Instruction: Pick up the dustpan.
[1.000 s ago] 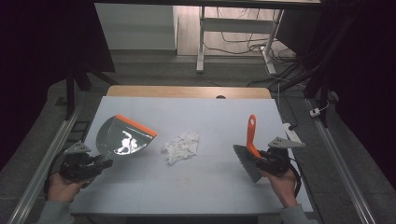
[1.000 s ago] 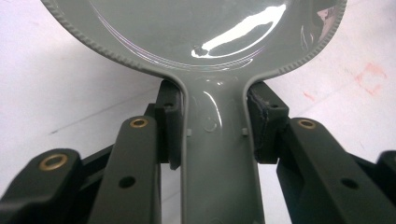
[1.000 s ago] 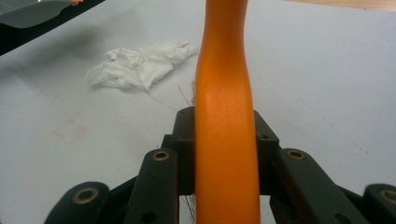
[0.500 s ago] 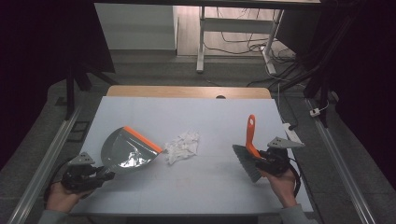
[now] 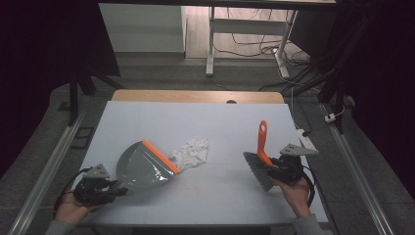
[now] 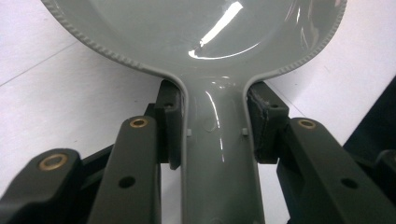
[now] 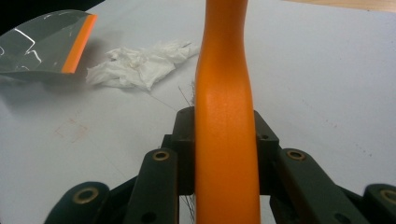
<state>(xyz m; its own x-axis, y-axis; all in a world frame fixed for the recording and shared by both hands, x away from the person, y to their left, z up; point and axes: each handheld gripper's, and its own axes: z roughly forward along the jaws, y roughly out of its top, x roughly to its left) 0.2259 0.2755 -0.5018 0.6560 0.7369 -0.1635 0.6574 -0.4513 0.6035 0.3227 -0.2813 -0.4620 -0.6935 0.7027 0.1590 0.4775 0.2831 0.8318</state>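
White tabletop [image 5: 220, 122]. Dustpan [image 5: 142, 164]: your left gripper [image 5: 98, 188] clamps its handle, orange lip touching the crumpled tissue [image 5: 192, 152]. Brush [image 5: 259, 156]: your right gripper [image 5: 281, 169] grips its orange handle, well apart. Risk: light tissue may skid past the lip if you sweep fast.

Glossy grey plastic dustpan [image 5: 142, 169] — crumpled white paper [image 5: 192, 152] — matt orange brush handle [image 7: 226, 116]

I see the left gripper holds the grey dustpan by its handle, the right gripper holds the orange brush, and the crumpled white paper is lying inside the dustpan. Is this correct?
Not quite. The crumpled white paper is not inside the dustpan; it lies on the table just beyond the pan's orange lip, as the high view shows. The rest holds: the left gripper holds the pan's handle, and the right gripper holds the orange brush.
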